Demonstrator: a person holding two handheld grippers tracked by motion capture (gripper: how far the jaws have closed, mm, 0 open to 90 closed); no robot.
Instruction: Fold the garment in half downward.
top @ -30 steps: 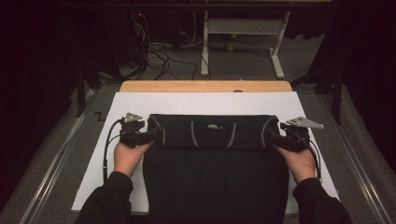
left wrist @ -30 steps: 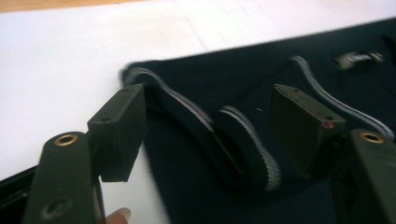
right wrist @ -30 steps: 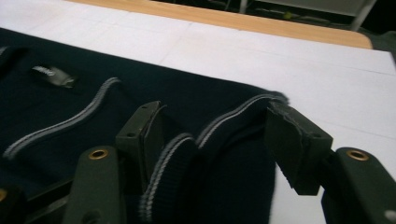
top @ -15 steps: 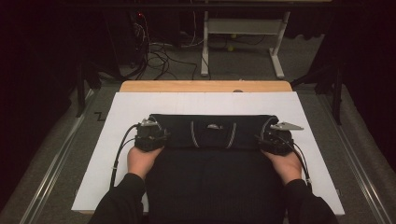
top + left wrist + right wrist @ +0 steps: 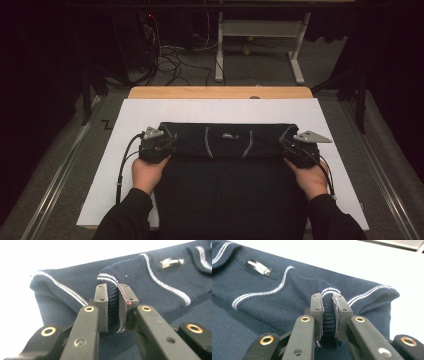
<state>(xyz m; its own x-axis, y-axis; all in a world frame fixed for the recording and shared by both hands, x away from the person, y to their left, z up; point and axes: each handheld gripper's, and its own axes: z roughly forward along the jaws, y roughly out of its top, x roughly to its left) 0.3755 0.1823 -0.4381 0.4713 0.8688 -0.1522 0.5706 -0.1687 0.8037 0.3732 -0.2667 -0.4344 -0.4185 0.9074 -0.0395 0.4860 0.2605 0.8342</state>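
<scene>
A dark navy knit garment (image 5: 225, 175) with thin white stripes lies flat on a white sheet (image 5: 125, 125), its collar and label (image 5: 227, 135) at the far side. My left gripper (image 5: 167, 141) sits at its far left corner. In the left gripper view, the left gripper (image 5: 113, 288) has just been closing and now pinches a ribbed, white-striped fold of the garment (image 5: 155, 270). My right gripper (image 5: 287, 144) sits at the far right corner. The right gripper (image 5: 328, 298) has likewise just been closing and clamps a ribbed fold of the garment (image 5: 274, 307).
The white sheet covers a wooden table (image 5: 220, 92) whose far edge shows beyond it. Metal rails (image 5: 60, 170) run along both sides. On the floor behind lie tangled cables (image 5: 165, 57) and a white-legged stand (image 5: 260, 35).
Both hands have come inward from the garment's outer edges onto its far corners. Both pairs of jaws have closed on folds of fabric.
</scene>
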